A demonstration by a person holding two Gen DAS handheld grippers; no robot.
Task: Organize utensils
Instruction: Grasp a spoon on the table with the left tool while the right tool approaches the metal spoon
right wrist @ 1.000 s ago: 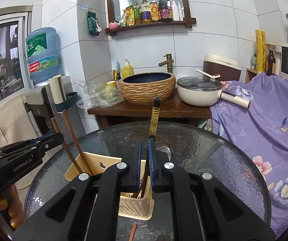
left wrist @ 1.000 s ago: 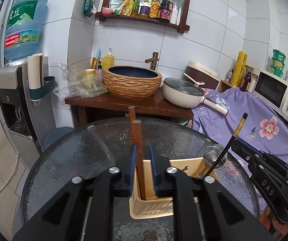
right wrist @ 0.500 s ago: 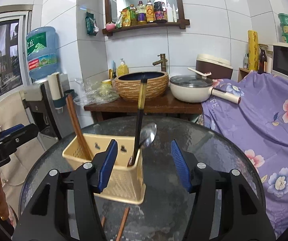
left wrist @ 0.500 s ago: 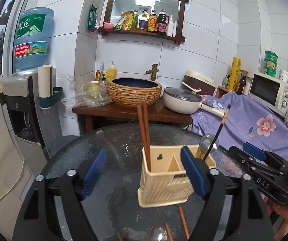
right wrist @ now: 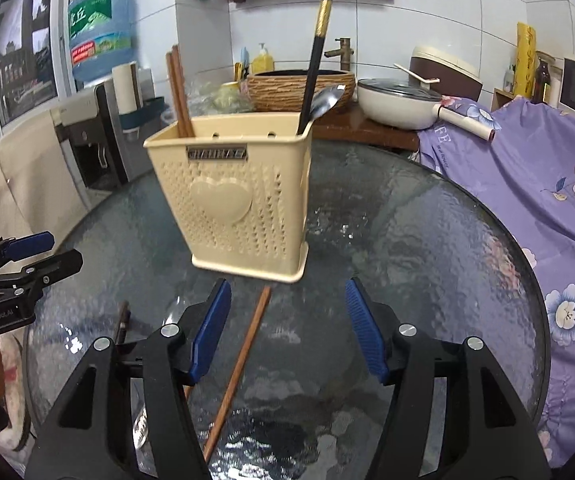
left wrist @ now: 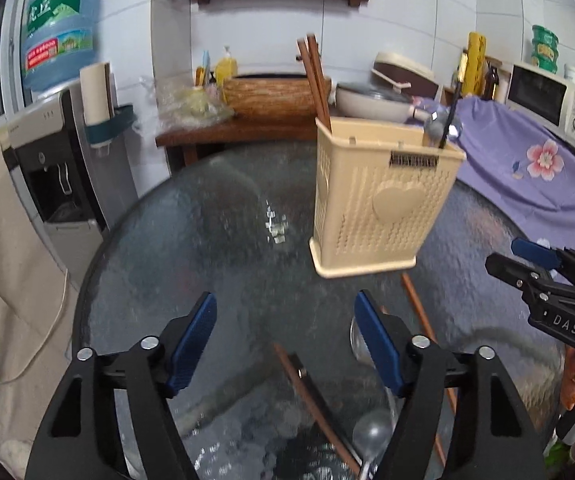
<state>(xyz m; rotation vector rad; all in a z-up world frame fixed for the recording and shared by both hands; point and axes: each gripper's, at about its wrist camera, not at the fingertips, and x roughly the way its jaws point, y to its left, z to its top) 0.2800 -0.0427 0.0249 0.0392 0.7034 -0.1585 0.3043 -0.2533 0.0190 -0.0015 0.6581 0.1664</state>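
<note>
Left claw: your left claw [left wrist: 285, 340] fills the bottom of the left wrist view, blue pads [left wrist: 191, 338] apart with nothing between them; the jaws are closing over bare glass.
Right claw: your right claw [right wrist: 287, 328] sits at the bottom of the right wrist view, jaws apart and gripping nothing; a loose brown chopstick [right wrist: 239, 368] lies on the glass between the pads, untouched.
Loose utensils: in the left wrist view, brown chopsticks [left wrist: 311, 396] and a metal spoon [left wrist: 371, 436] lie on the glass at lower centre, below and just right of your left claw.
Desk: the round textured glass desk [right wrist: 427, 240] carries everything; motion blur softens its surface.
Utensil holder: the cream perforated utensil holder [right wrist: 235, 200] with a raised heart stands upright on the desk, centre-left in the right wrist view, just beyond both claws.
Holder contents: a pair of brown chopsticks [right wrist: 179, 92] rises from its left end; a black chopstick with a gold band [right wrist: 313, 68] and a spoon bowl [right wrist: 325, 100] lean from its right end.
Background: a wooden side table with a woven basin [right wrist: 299, 88] and a lidded pan [right wrist: 399, 104] stands behind, upper centre; a floral purple cloth [right wrist: 535, 168] fills the right.
</note>
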